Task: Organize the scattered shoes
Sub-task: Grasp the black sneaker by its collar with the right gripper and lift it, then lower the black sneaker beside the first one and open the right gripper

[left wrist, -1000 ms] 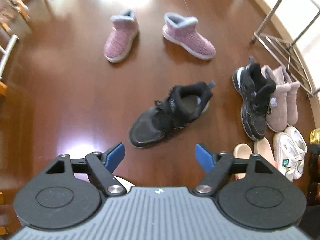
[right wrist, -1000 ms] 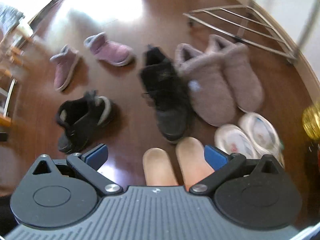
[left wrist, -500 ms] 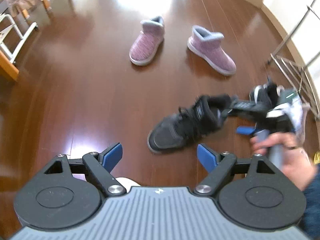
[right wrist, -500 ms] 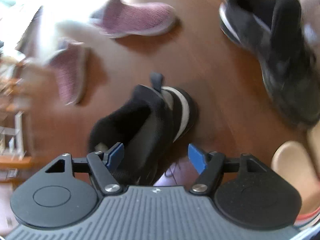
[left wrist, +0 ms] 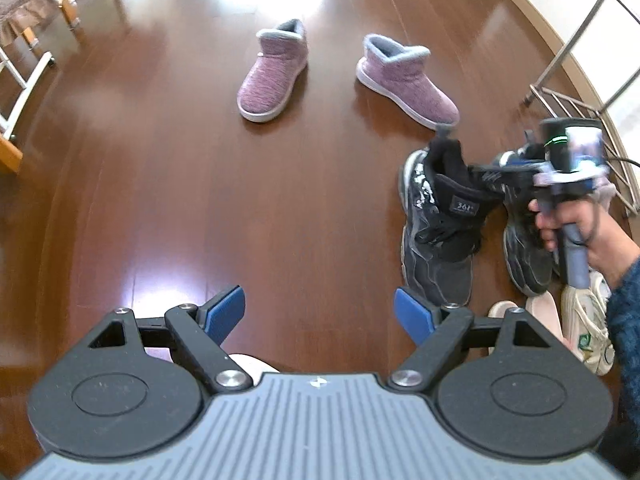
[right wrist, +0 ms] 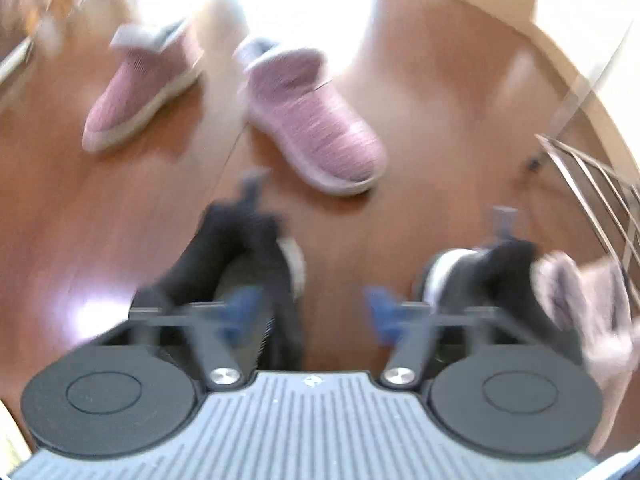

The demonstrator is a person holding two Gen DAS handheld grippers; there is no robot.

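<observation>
Two purple knit boots (left wrist: 274, 72) (left wrist: 408, 80) stand apart on the wooden floor, far from both grippers. A black sneaker (left wrist: 440, 224) lies beside its matching sneaker (left wrist: 524, 252) at the right. A hand holds my right gripper (left wrist: 490, 172) over the first sneaker's collar. In the blurred right wrist view the right gripper (right wrist: 310, 314) has its jaws opening. One pad hangs over the opening of that black sneaker (right wrist: 240, 264); the pads do not press on it. My left gripper (left wrist: 318, 314) stands open over bare floor with nothing between its fingers.
Right of the black pair are fluffy grey-pink boots (right wrist: 580, 300), white sneakers (left wrist: 588, 320) and pale pink slippers (left wrist: 540, 308). A metal rack (left wrist: 560, 92) stands by the wall at the right. Chair legs (left wrist: 24, 60) are at the far left.
The right gripper swung left to the stray black sneaker, closed on it, and brought it right beside its mate; its jaws now spread again. The left gripper sank slightly.
</observation>
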